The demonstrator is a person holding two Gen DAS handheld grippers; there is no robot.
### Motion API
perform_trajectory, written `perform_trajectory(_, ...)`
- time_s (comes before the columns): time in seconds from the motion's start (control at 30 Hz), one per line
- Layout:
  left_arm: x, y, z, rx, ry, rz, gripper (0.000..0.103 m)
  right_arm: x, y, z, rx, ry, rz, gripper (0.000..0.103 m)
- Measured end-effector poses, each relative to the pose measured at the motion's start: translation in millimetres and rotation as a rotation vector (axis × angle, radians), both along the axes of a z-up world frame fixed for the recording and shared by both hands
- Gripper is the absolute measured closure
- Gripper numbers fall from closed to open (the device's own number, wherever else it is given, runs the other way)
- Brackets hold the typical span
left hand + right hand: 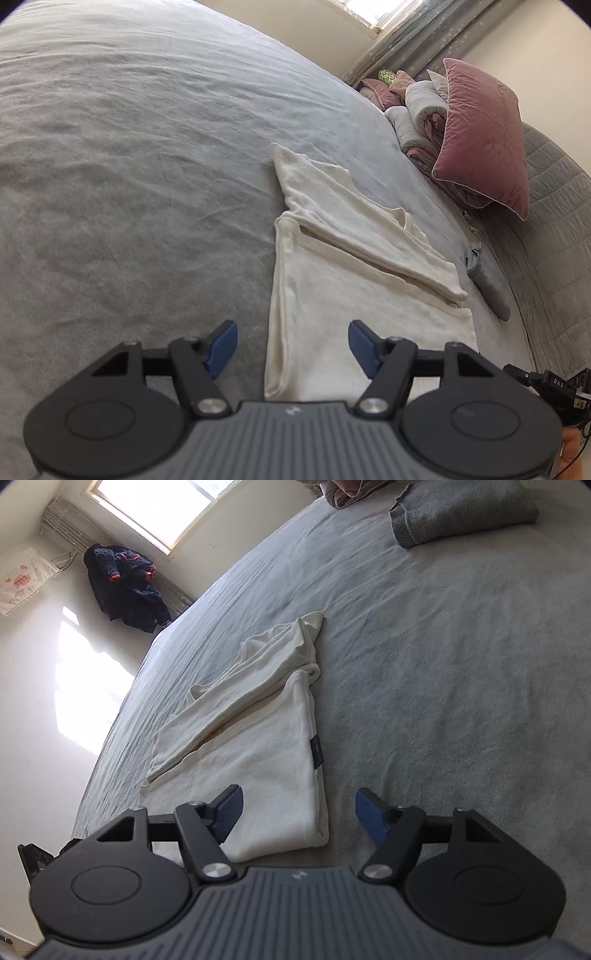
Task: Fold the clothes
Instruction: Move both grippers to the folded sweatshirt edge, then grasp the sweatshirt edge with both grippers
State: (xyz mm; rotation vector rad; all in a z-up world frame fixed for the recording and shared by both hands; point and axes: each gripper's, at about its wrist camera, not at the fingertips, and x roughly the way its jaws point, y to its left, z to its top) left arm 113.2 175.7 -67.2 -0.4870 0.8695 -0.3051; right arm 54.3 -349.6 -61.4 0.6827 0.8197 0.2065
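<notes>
cream-white garment [354, 280], partly folded lengthwise, sleeve flap across it, flat on the grey bedspread [129, 166]

A wide bed [129, 166] under a creased grey cover fills both views. At its head, pink pillows [484, 136] lean on rolled bedding before a grey curtain [413, 40]. Cream walls [33, 686] catch bright sun from a window [155, 509]. Dark clothes [125, 587] hang in the corner by a radiator.
</notes>
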Motion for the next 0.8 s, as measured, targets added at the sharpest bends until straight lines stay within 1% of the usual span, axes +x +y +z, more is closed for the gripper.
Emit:
perform_trajectory(0.07, 19, 1, 8, 0.039, -0.010, 0.005, 0.036, 14, -5, 7, -0.035, -0.004, -0.001, 0.031)
perform_trajectory(0.2, 58, -4, 19, 0.148, -0.027, 0.014, 0.036, 53, -5, 18, -0.131, -0.029, 0.009, 0.031)
perform_trajectory(0.43, 113, -39, 24, 0.324, -0.081, -0.050, 0.036, 114, 13, 16, -0.310, -0.085, 0.083, 0.031)
perform_trajectory(0.57, 139, -51, 16, 0.376, -0.094, -0.065, 0.036, 145, 25, 14, -0.397, -0.119, 0.140, 0.031)
perform_trajectory(0.77, 178, -68, 4, 0.447, -0.112, -0.086, 0.036, 181, 46, 7, -0.528, -0.163, 0.261, 0.032)
perform_trajectory(0.8, 184, -70, 2, 0.449, -0.114, -0.087, 0.036, 187, 49, 6, -0.547, -0.168, 0.281, 0.032)
